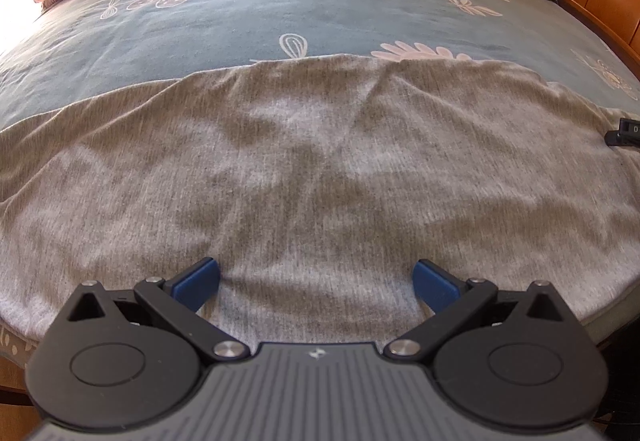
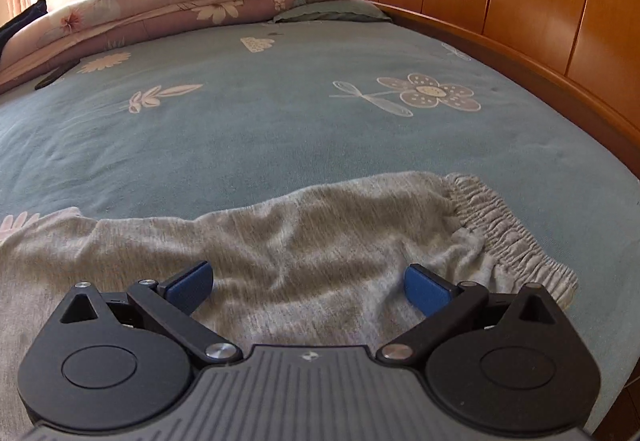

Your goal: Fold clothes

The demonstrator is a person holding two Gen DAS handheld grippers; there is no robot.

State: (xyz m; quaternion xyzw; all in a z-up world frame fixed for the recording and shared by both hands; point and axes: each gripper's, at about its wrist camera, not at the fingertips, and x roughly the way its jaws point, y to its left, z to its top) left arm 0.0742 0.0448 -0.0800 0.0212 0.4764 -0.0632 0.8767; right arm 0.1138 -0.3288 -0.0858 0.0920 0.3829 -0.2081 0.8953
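The left gripper point(image 1: 316, 283) sits lowest in its view with both blue pads spread wide and nothing between them; the right gripper point(image 2: 308, 287) is likewise spread apart and empty. Directly ahead of and beneath both tools lies the grey garment point(image 1: 320, 181), spread flat on the blue floral bedsheet point(image 1: 280, 13) along the near edge of the bed. Its long axis runs left to right, across the pointing direction of both grippers. The elastic waistband point(image 2: 508, 237) forms the garment's right end and lies just ahead and to the right of the right gripper, so the right hand is the nearer one to that end. The left gripper faces the broad mid-section, whose left end runs out of view. Judged from this layout, a lengthwise fold calls for the waistband end to travel leftward along the axis. A wooden headboard point(image 2: 520, 1) borders the right side
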